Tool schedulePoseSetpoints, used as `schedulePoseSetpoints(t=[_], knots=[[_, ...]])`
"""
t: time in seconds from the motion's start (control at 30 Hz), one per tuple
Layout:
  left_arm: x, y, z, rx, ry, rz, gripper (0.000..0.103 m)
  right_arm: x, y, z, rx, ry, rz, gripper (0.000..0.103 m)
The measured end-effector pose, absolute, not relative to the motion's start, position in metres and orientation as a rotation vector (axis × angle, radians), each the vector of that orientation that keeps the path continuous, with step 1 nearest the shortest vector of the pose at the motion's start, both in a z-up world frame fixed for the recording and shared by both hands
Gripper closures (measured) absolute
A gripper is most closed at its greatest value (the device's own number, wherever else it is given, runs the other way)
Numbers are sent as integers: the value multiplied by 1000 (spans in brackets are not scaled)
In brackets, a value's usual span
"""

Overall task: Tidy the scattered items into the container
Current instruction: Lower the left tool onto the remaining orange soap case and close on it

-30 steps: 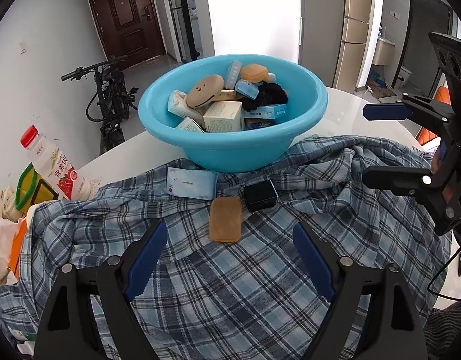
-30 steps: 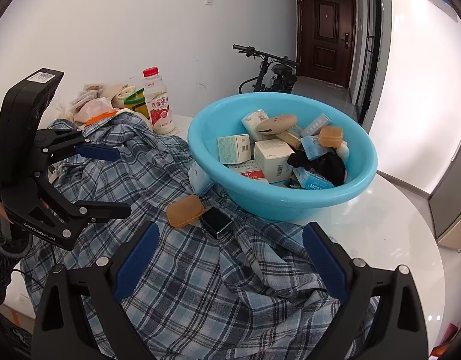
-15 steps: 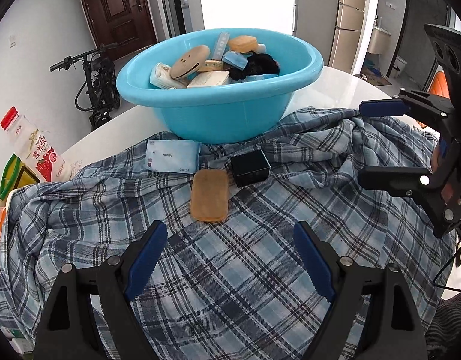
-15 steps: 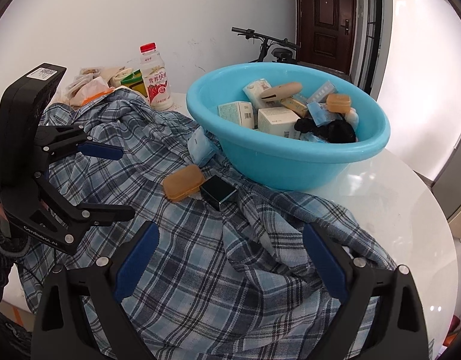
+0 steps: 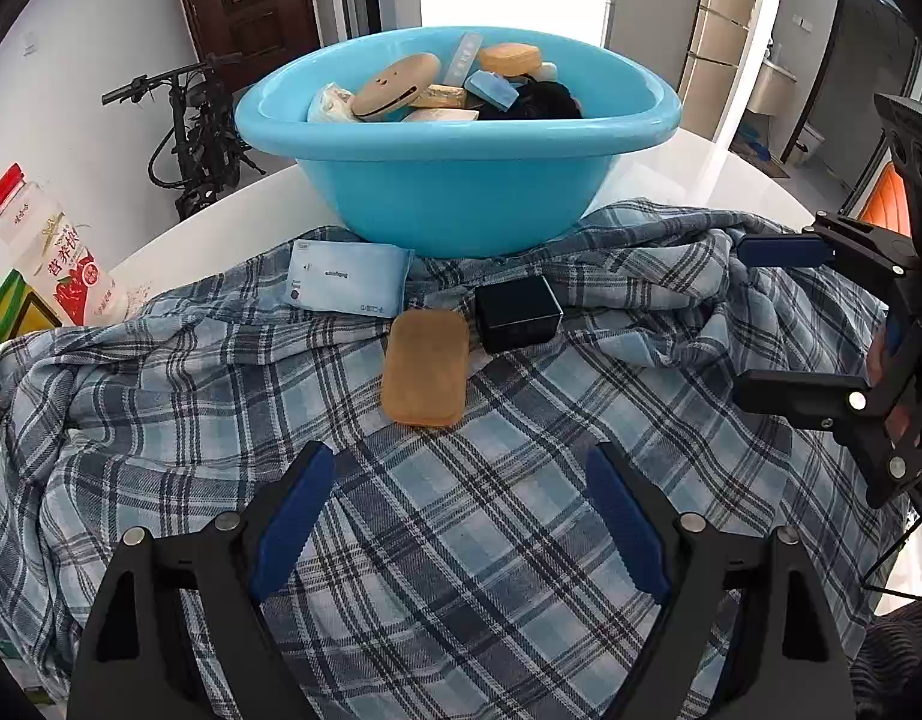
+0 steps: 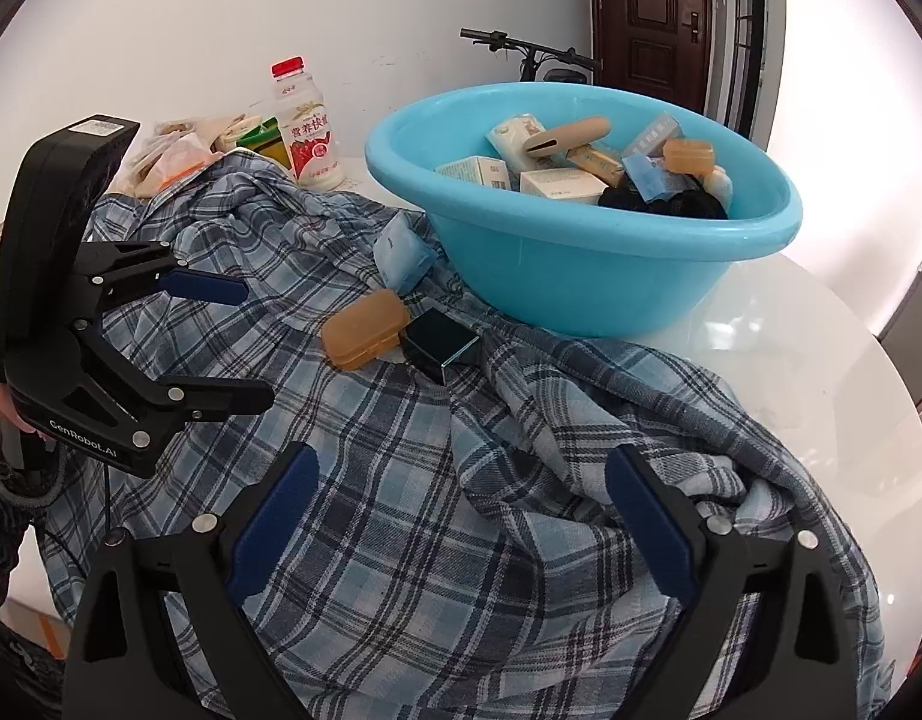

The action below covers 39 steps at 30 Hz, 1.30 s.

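My left gripper (image 5: pixel 458 516) and right gripper (image 6: pixel 455 516) both hung wide open and empty over the plaid shirt (image 5: pixel 461 540). Just beyond lay an amber case (image 5: pixel 425 366), which I judged light, stiff and easily pinched across its short sides, touching a black box (image 5: pixel 517 312). The soft tissue pack (image 5: pixel 347 285) leaned beside the blue basin (image 5: pixel 461 204). Its print was too small to read.
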<state>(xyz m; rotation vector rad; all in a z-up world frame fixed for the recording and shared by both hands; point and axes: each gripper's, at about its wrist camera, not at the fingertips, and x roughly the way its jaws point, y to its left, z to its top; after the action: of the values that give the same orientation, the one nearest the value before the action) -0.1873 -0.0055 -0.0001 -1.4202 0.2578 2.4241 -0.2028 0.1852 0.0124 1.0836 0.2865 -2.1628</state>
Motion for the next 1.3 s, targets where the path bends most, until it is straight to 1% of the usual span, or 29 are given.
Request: schedulePoseSetpoints(t=[0.33,0.7,1.1,1.3], knots=[[-201,-4,-9,-1398,236,2405,15,-210,187,6,1105,268,-2160,7],[-222,-3,-22,-1351,283,2425,15,-220,185,-5,1138,243,-2140,7],[-254,-6,-54,-1374,297,2425,15,-227,188,-9,1148,226,-2143,7],[-265,-11,-60,-1389,210,2419,15,-228,192,-9,1156,201,-2151,7]])
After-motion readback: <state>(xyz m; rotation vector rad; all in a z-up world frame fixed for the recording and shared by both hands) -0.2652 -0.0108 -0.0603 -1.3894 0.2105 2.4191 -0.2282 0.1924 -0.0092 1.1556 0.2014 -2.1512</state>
